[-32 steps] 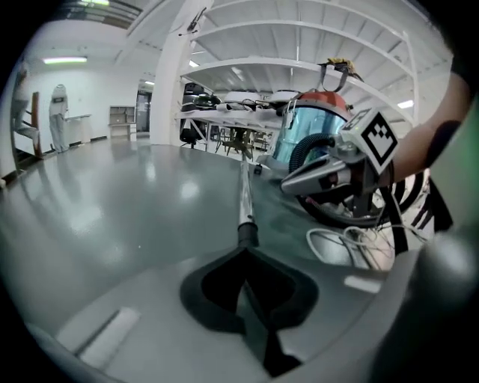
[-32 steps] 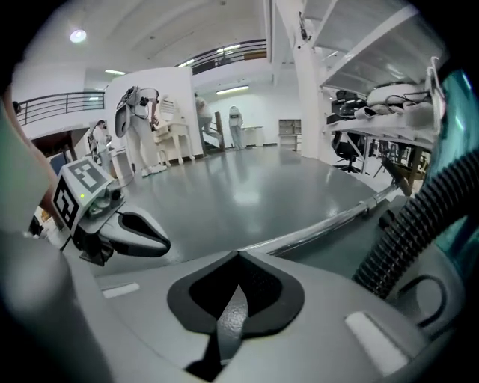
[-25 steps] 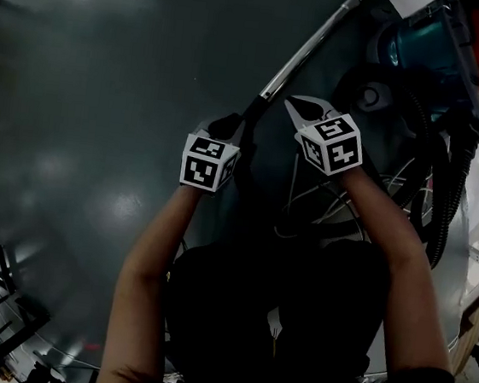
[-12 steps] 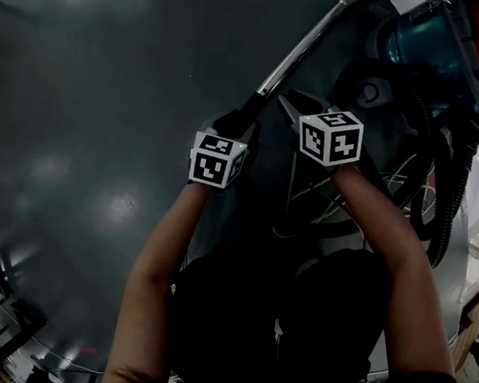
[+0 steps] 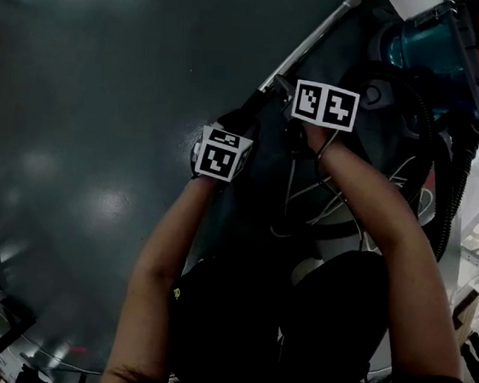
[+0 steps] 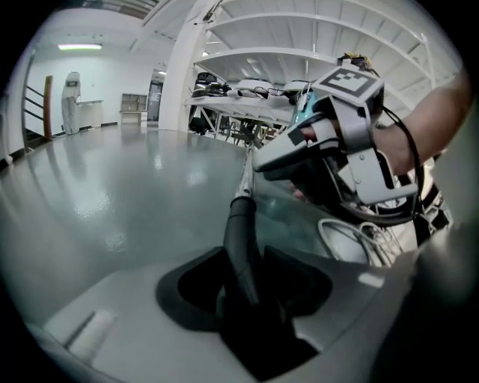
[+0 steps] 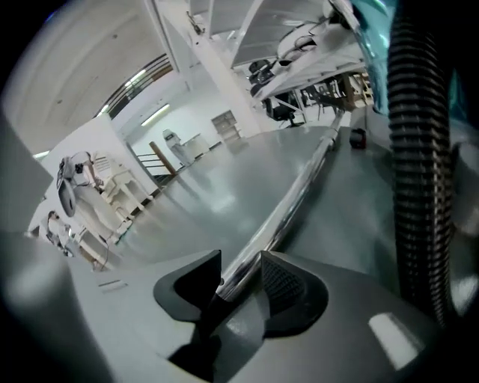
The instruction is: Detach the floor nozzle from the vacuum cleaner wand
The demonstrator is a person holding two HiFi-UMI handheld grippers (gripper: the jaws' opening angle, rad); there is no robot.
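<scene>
**Handling.** Wand (image 5: 312, 40): chrome tube, judged stiff, fairly light, smooth and slippery under pads. Best taken close to the joint, to keep leverage from the long free end small. Sleeve (image 6: 239, 239): black, matte, probably hard plastic, likely giving surer purchase than the chrome. Apparently the nozzle-side neck, though not certain. Joint probably a push fit, so calling for a straight pull along the tube axis, perhaps with a slight twist. Avoid sideways bending, for risk of jamming.

**Appearance and place.** In the head view, a thin bright line running from the centre out toward 1 o'clock across the dark glossy floor (image 5: 105, 85). Ends near the teal-and-orange cleaner (image 5: 424, 40) at 2 o'clock, with the black ribbed hose (image 7: 419, 149) looping down at 3 o'clock. Sleeve continuing the same line toward 7 o'clock from the chrome end. Nozzle head itself lost in the dark lower part of the view and not to be made out.

**Grippers.** Left gripper (image 6: 247, 273): spread wide after just opening, straddling the sleeve, no clamping evident. Right gripper (image 7: 239, 273): just beside the left one, at its 1 o'clock in the head view. Just been opening too, now well spread, with the chrome tube lying between the pads, unclamped.
</scene>
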